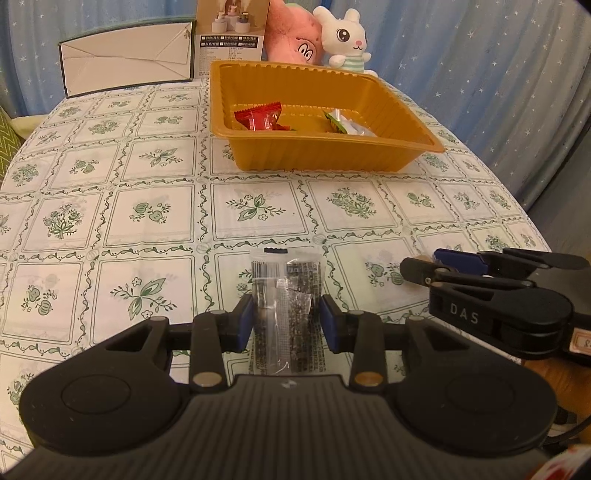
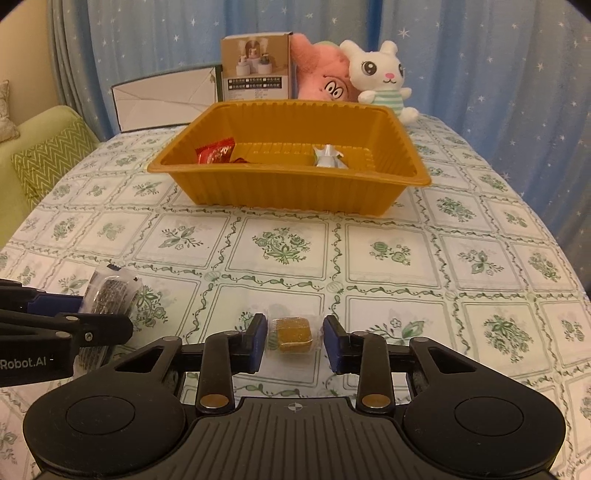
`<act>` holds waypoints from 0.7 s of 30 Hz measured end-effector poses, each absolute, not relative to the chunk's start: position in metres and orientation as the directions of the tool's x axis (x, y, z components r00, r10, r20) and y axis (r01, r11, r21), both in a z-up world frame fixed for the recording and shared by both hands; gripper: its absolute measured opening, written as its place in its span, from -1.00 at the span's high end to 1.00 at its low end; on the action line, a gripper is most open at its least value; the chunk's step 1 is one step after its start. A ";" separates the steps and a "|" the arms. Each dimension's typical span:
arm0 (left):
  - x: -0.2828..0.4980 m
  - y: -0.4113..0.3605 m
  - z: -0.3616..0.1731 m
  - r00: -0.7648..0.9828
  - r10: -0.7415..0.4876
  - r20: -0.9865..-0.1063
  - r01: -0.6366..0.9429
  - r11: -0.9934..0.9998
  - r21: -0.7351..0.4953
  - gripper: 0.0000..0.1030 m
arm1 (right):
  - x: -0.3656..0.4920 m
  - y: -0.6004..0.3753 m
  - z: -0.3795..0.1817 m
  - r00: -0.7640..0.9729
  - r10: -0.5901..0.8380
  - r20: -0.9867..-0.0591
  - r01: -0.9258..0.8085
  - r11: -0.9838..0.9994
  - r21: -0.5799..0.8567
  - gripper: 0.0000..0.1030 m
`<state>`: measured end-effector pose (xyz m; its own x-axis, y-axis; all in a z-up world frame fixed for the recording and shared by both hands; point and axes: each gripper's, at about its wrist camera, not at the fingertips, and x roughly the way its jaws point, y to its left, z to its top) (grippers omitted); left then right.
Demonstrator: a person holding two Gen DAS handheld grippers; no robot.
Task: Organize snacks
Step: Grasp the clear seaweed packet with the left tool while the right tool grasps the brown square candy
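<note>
My left gripper (image 1: pixel 287 321) is shut on a clear packet of dark snack (image 1: pixel 286 295), which stands up between the blue pads above the tablecloth. In the right wrist view the same packet (image 2: pixel 110 295) and the left gripper's fingers (image 2: pixel 92 328) show at the left edge. My right gripper (image 2: pixel 294 339) has a small golden wrapped snack (image 2: pixel 294 334) between its pads, with a thin gap on each side, so it is open. The orange tray (image 2: pixel 291 192) stands farther back, with a red packet (image 2: pixel 216 151) on the left and a silver packet (image 2: pixel 327 158) on the right. The right gripper (image 1: pixel 424 271) sits low at the right of the left wrist view.
Behind the tray (image 1: pixel 258 155) stand a flat white box (image 1: pixel 125 62), a small carton (image 1: pixel 232 29), a pink plush (image 1: pixel 291 37) and a white rabbit plush (image 1: pixel 345 37). A green cushion (image 2: pixel 51 155) lies off the table's left edge. Blue curtains hang behind.
</note>
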<state>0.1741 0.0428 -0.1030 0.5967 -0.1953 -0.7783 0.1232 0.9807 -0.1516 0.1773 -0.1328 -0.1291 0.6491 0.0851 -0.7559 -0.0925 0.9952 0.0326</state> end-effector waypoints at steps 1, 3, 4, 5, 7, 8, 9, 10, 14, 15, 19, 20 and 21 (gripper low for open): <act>0.173 0.043 -0.102 0.598 -0.196 -0.777 0.122 0.981 -0.153 0.33 | 0.175 -0.133 -0.126 0.653 0.085 -0.753 -0.091 0.995 0.034 0.34; 0.170 0.042 -0.098 0.602 -0.195 -0.774 0.120 0.981 -0.154 0.33 | 0.171 -0.134 -0.120 0.660 0.085 -0.747 -0.087 0.996 0.036 0.34; 0.169 0.041 -0.097 0.604 -0.195 -0.773 0.119 0.981 -0.154 0.33 | 0.169 -0.134 -0.117 0.663 0.086 -0.744 -0.086 0.996 0.039 0.34; 0.167 0.041 -0.095 0.606 -0.195 -0.771 0.118 0.981 -0.155 0.33 | 0.167 -0.134 -0.113 0.667 0.087 -0.740 -0.084 0.996 0.041 0.34; 0.164 0.040 -0.091 0.610 -0.194 -0.768 0.117 0.981 -0.155 0.33 | 0.163 -0.135 -0.107 0.673 0.087 -0.734 -0.082 0.996 0.043 0.34; 0.162 0.039 -0.089 0.613 -0.193 -0.766 0.116 0.981 -0.155 0.33 | 0.161 -0.135 -0.104 0.676 0.088 -0.732 -0.081 0.996 0.045 0.34; 0.161 0.039 -0.087 0.615 -0.193 -0.765 0.115 0.981 -0.155 0.33 | 0.160 -0.135 -0.101 0.678 0.088 -0.730 -0.079 0.996 0.046 0.34; 0.159 0.038 -0.085 0.617 -0.193 -0.763 0.114 0.981 -0.156 0.33 | 0.158 -0.136 -0.098 0.681 0.088 -0.727 -0.078 0.996 0.047 0.34; 0.154 0.035 -0.077 0.625 -0.188 -0.758 0.108 0.982 -0.154 0.33 | 0.152 -0.139 -0.088 0.690 0.087 -0.719 -0.072 0.996 0.052 0.34; 0.153 0.034 -0.075 0.627 -0.187 -0.756 0.106 0.982 -0.155 0.33 | 0.151 -0.139 -0.086 0.692 0.088 -0.717 -0.070 0.996 0.054 0.34; 0.148 0.031 -0.068 0.633 -0.185 -0.752 0.105 0.983 -0.153 0.33 | 0.144 -0.142 -0.078 0.701 0.089 -0.708 -0.067 0.996 0.058 0.34; 0.147 0.030 -0.066 0.634 -0.184 -0.751 0.105 0.983 -0.152 0.33 | 0.143 -0.143 -0.076 0.703 0.089 -0.706 -0.066 0.996 0.059 0.34; 0.146 0.029 -0.065 0.636 -0.184 -0.749 0.105 0.983 -0.152 0.33 | 0.142 -0.143 -0.075 0.705 0.088 -0.704 -0.065 0.996 0.059 0.34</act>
